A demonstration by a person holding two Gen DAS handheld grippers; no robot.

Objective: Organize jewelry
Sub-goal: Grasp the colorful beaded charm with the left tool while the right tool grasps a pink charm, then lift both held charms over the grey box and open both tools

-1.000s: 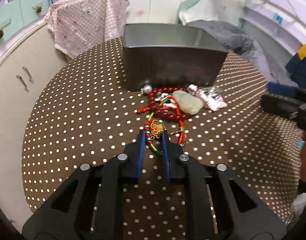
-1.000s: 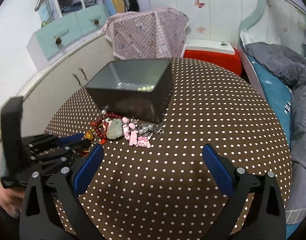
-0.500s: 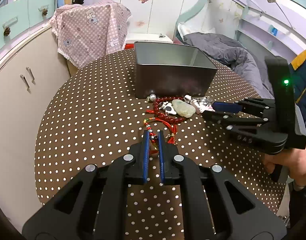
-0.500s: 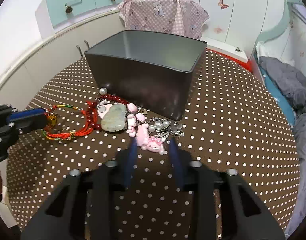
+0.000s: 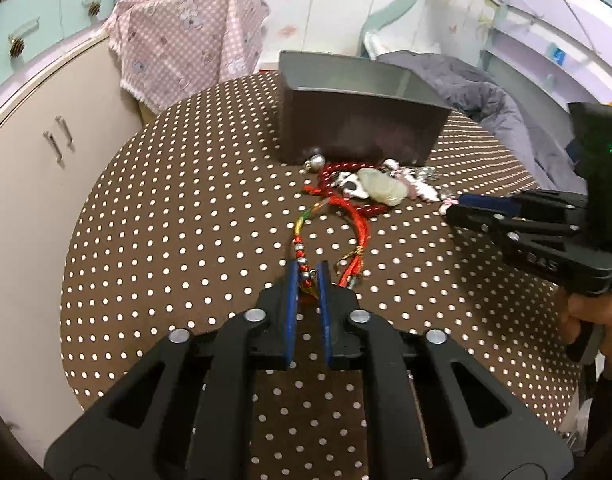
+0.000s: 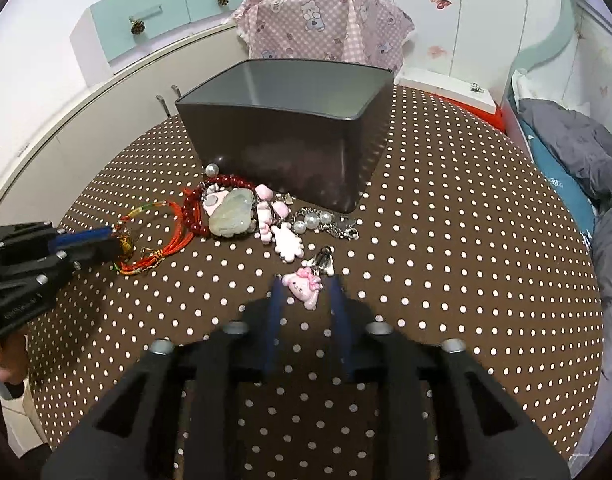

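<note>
My left gripper (image 5: 306,270) is shut on the gold-charm end of a red cord bracelet (image 5: 355,222), also in the right wrist view (image 6: 162,236), and has pulled it away from the pile. The pile of jewelry, with a red bead bracelet (image 6: 196,210), a pale jade pendant (image 6: 232,216) and pink charms (image 6: 286,242), lies before a dark metal box (image 6: 290,148). My right gripper (image 6: 304,282) is partly closed around a pink bunny charm (image 6: 302,286); its fingers (image 6: 276,304) stand either side without clearly touching.
The round table has a brown polka-dot cloth (image 6: 445,260). A pink checked cloth (image 6: 325,24) drapes behind the box. White cabinets (image 5: 34,168) stand at the left, a bed with grey bedding (image 6: 577,152) at the right.
My left gripper closed on the red cord bracelet and drew it back from the pile. My right gripper narrowed, moved in to the pile and dragged the pink bunny charm toward me.
</note>
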